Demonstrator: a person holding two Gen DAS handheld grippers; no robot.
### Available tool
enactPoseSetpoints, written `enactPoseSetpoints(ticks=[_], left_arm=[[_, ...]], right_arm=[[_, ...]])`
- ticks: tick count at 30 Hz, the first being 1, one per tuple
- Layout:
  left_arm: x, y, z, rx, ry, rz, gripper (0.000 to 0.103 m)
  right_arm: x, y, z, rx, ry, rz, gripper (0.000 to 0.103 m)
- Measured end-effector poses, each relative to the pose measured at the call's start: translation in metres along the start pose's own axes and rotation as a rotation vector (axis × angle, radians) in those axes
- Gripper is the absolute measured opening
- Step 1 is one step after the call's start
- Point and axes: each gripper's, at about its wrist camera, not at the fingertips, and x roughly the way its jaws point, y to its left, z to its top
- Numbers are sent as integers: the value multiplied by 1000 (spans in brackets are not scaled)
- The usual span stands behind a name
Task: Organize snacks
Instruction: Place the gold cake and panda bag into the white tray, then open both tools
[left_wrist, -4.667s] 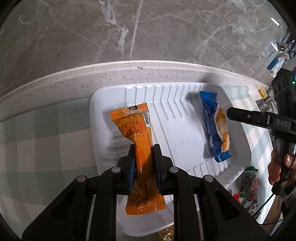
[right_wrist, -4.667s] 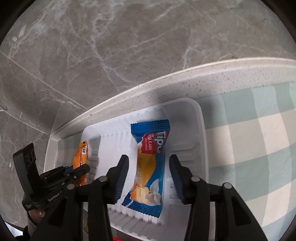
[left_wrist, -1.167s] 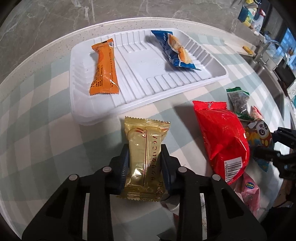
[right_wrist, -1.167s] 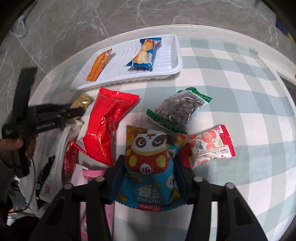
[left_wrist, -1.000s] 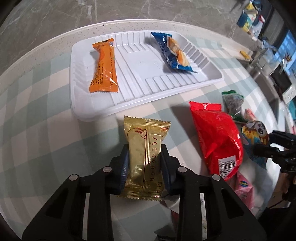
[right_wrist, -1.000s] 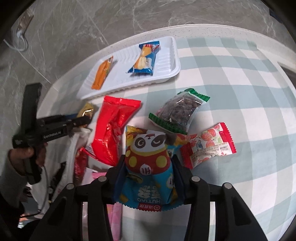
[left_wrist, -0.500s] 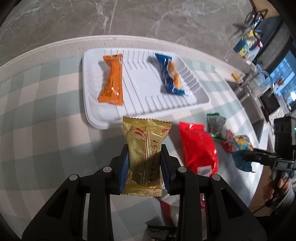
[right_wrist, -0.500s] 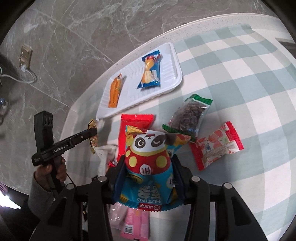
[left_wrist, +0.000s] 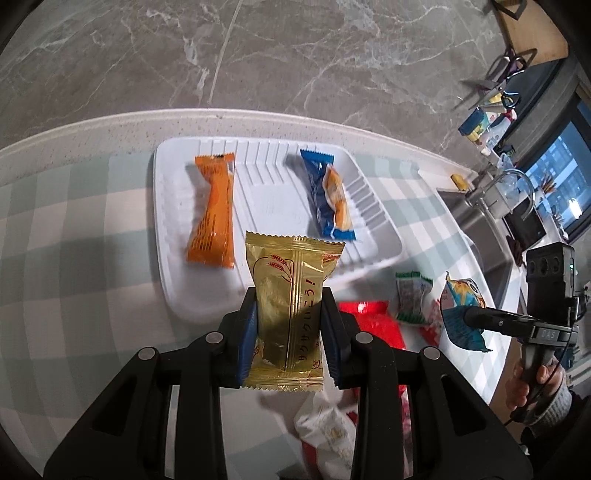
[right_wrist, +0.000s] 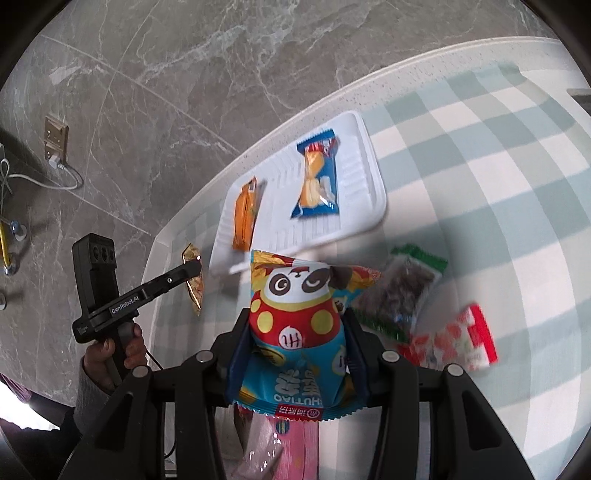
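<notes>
Gold packet (left_wrist: 290, 314) sat clamped across its middle by the left gripper (left_wrist: 288, 338), held off the checked cloth with its long axis running along the fingers and its crimped top edge aimed at the white tray (left_wrist: 166, 236). The right gripper (right_wrist: 295, 354) pinched a panda-print bag (right_wrist: 295, 325) the same way, upright in its jaws. Both should probably be carried over the near rim and laid in the bare strip between the orange bar (left_wrist: 213, 210) and the blue cake packet (left_wrist: 328, 197), parallel to them, letting go only once each lies flat.
</notes>
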Motion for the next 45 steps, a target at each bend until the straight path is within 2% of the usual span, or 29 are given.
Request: enactPoseSetpoints(ticks=[11, 20, 38, 45], left_arm=[[23, 0, 35, -14, -4, -14, 29], [47, 3, 56, -21, -1, -6, 29], [95, 4, 71, -16, 28, 33, 29], [105, -3, 71, 30, 34, 95, 29]], right_arm=[[17, -3, 56, -9, -28, -3, 49], [48, -3, 92, -28, -7, -38, 49], [95, -6, 117, -77, 74, -120, 50], [107, -3, 118, -126, 76, -179, 54]])
